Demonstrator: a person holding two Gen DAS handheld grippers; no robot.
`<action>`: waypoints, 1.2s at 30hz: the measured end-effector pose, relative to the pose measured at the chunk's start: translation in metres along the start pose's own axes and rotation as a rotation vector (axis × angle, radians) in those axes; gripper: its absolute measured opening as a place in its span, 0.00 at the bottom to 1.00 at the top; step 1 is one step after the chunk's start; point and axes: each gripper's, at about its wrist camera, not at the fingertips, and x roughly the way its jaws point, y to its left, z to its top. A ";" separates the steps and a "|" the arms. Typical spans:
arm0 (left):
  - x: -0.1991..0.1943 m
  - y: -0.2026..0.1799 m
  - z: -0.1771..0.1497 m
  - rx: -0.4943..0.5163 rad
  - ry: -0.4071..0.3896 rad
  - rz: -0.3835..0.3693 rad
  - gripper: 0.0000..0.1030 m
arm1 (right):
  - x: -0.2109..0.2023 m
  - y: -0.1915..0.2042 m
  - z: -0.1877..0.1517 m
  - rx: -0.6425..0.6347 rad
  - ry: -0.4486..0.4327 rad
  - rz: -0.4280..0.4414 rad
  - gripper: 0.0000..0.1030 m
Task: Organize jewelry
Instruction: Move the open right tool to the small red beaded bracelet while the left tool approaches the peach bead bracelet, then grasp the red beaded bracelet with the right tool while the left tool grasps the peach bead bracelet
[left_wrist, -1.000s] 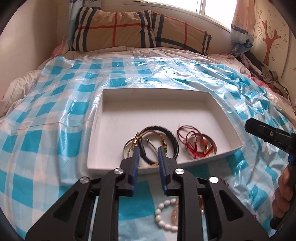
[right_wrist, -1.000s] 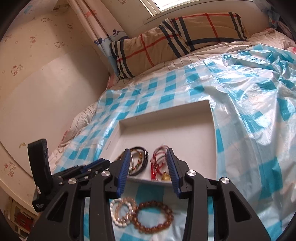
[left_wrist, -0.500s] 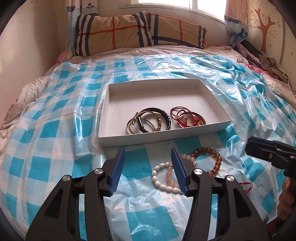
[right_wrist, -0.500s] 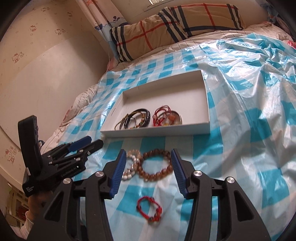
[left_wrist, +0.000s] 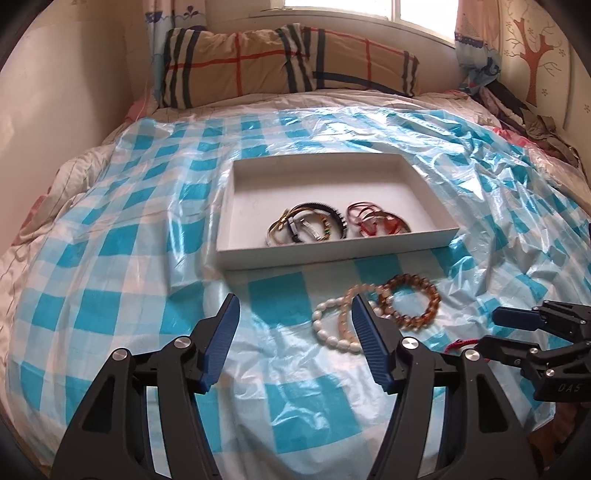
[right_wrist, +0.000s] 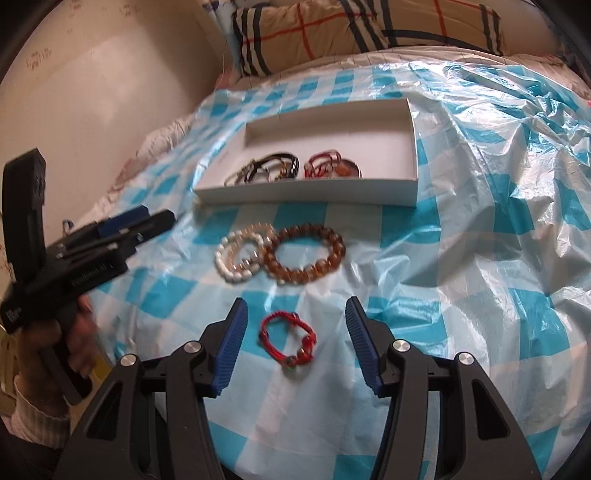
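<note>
Only the right wrist view shows the red bracelet (right_wrist: 289, 341) whole, between the right gripper (right_wrist: 295, 343)'s parted, just-opening jaws.

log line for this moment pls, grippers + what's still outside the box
left gripper: open, empty | right gripper: open over red bracelet, not gripping | bead bracelets: on sheet | box: holds some bracelets
</note>
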 end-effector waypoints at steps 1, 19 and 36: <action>0.002 0.004 -0.003 -0.008 0.009 0.007 0.59 | 0.002 -0.001 -0.002 -0.007 0.013 0.002 0.52; 0.022 0.002 -0.018 0.037 0.073 0.015 0.59 | 0.017 0.020 -0.012 -0.168 0.068 0.004 0.24; 0.067 -0.044 0.013 0.232 0.070 -0.034 0.60 | 0.024 0.013 -0.008 -0.119 0.038 0.000 0.31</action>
